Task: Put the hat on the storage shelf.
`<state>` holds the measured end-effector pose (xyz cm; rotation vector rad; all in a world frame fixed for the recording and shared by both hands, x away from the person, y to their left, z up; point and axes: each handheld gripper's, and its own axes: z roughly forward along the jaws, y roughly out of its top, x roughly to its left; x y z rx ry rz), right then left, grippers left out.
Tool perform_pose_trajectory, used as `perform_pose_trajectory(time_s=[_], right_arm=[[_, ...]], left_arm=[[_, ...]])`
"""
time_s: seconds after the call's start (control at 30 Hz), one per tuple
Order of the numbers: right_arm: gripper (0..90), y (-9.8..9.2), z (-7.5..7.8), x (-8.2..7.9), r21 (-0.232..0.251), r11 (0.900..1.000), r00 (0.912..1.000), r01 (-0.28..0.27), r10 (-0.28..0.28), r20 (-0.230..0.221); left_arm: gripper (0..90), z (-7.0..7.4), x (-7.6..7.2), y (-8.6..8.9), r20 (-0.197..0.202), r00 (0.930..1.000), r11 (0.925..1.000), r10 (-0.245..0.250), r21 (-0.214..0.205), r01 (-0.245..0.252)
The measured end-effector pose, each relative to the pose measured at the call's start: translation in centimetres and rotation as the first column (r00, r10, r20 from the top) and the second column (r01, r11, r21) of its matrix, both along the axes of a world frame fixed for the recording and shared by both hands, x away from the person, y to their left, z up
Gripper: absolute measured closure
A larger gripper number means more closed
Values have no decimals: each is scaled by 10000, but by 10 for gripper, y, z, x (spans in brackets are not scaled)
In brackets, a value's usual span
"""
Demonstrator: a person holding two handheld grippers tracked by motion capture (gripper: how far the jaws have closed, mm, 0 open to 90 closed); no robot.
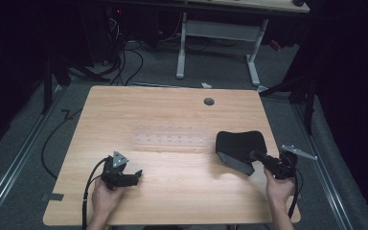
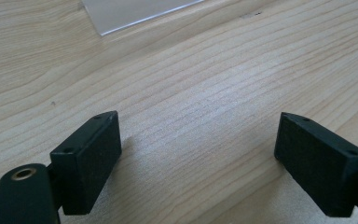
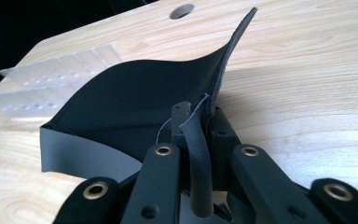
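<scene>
A black flexible mat (image 1: 239, 143) with a grey underside lies on the right side of the wooden table (image 1: 172, 120). My right gripper (image 1: 256, 155) is shut on the mat's near edge and lifts it, so the mat (image 3: 130, 98) curls up and its grey underside shows. The pinched edge sits between the right gripper's jaws (image 3: 200, 119). My left gripper (image 1: 136, 176) rests low over the table's front left, held by a hand. In the left gripper view its jaws (image 2: 198, 151) stand wide open over bare wood with nothing between them.
A clear plastic strip with small holes (image 1: 170, 140) lies flat across the table's middle, and its corner (image 2: 130, 14) shows ahead of the left gripper. A round cable hole (image 1: 209, 101) sits near the far edge. Behind the table stand a white desk frame (image 1: 218, 43) and floor cables.
</scene>
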<state>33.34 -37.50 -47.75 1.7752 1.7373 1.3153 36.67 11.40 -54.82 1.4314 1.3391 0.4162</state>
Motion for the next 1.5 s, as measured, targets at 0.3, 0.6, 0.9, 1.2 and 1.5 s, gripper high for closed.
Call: perform_pose_trajectory(time_s=[0.3, 0.6, 0.9, 1.2, 1.5], right_arm=[[848, 16, 4, -17, 145, 9986, 9986, -506, 504, 146], [847, 36, -1, -34, 236, 9936, 9937, -1103, 1098, 241], [847, 69, -8, -39, 334, 9780, 9785, -2057, 2051, 201], [847, 94, -17, -35, 533, 9608, 9623, -2720, 2719, 92], [846, 111, -18, -33, 527, 9474, 9488, -3155, 3157, 54]], left_arm=[[149, 0, 0, 0, 13, 10000, 10000, -32, 6, 32], [147, 0, -1, 0, 7, 10000, 10000, -51, 31, 51], [147, 0, -1, 0, 2, 10000, 10000, -47, 40, 47], [161, 1, -2, -1, -30, 10000, 10000, -70, 63, 70], [198, 2, -10, -8, -4, 9988, 9986, -493, 182, 493]])
